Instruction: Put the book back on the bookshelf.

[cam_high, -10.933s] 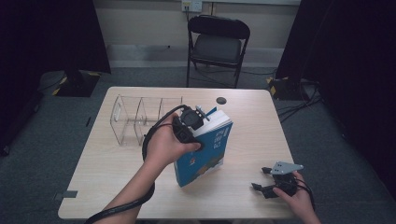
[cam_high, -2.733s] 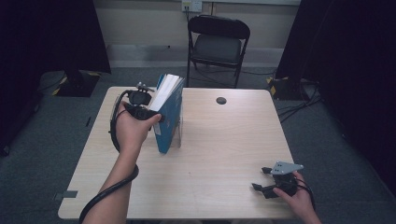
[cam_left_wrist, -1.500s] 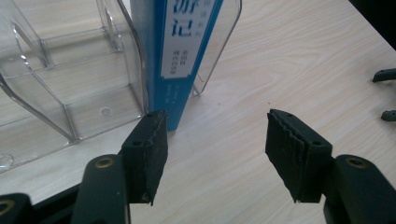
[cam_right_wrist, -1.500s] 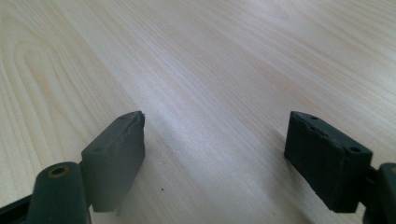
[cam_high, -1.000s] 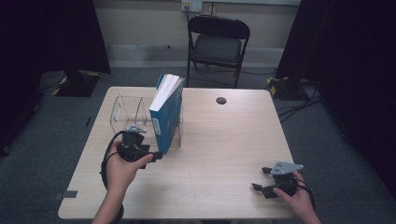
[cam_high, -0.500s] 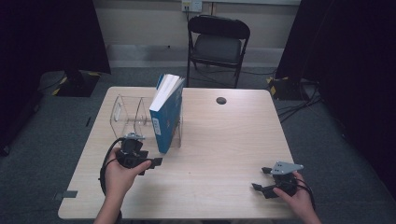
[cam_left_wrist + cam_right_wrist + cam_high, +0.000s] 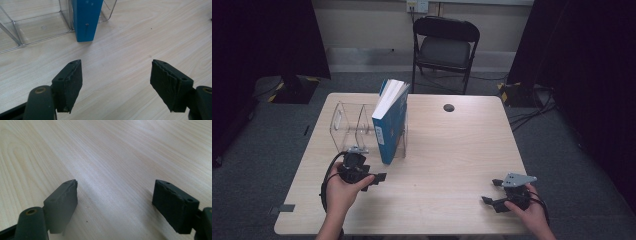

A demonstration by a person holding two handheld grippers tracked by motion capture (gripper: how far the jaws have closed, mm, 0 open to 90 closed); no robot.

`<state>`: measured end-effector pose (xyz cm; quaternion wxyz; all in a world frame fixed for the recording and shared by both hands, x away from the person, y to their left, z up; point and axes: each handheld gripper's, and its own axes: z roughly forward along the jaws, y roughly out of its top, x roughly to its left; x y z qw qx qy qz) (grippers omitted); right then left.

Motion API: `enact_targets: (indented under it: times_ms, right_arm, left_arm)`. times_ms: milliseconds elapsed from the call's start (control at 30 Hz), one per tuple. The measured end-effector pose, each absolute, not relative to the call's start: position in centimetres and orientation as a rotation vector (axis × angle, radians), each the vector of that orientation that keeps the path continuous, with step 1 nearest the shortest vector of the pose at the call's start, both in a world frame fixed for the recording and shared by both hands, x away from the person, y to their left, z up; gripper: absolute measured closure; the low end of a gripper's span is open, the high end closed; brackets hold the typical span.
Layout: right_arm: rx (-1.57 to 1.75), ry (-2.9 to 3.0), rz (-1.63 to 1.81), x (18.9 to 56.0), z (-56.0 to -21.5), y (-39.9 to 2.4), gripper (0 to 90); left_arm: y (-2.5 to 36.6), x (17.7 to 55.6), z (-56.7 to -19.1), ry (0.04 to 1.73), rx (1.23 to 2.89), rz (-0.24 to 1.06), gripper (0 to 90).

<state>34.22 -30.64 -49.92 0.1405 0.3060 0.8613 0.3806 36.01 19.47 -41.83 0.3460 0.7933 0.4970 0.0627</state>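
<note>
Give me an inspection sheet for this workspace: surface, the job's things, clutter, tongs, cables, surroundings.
Surface: light wood table, bare in front of both tongs.
Job's things: blue book standing upright in the clear divided holder, in its right-hand slot, leaning slightly.
Clutter: small dark round thing near the far edge.
Tongs: left tongs open, empty, jaws just been opening, book clear of them; right tongs open, empty, near the front right corner.
Cables: black cable loops from the left tongs.
Surroundings: black folding chair, grey carpet, dark curtains.

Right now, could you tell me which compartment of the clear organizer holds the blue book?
The rightmost compartment, nearest the table's middle: the blue book stands upright in it, while the clear organizer's other compartments to its left hold nothing.
</note>
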Motion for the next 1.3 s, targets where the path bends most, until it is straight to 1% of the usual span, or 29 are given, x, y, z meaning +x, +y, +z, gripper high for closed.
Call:
enact_targets:
  times_ms: [733,933,1300]
  right_arm:
    - [0.884,2.488,1.100,34.2,-49.9,-30.6,19.7]
    - [0.884,2.488,1.100,34.2,-49.9,-30.6,19.6]
    - [0.884,2.488,1.100,34.2,-49.9,-30.6,19.7]
  left_arm:
    - [20.0,35.3,-44.9,1.314,2.092,0.159,23.7]
    - [20.0,35.2,-45.5,1.296,2.111,0.159,22.9]
    - [20.5,34.9,-47.2,1.282,2.152,0.210,20.9]
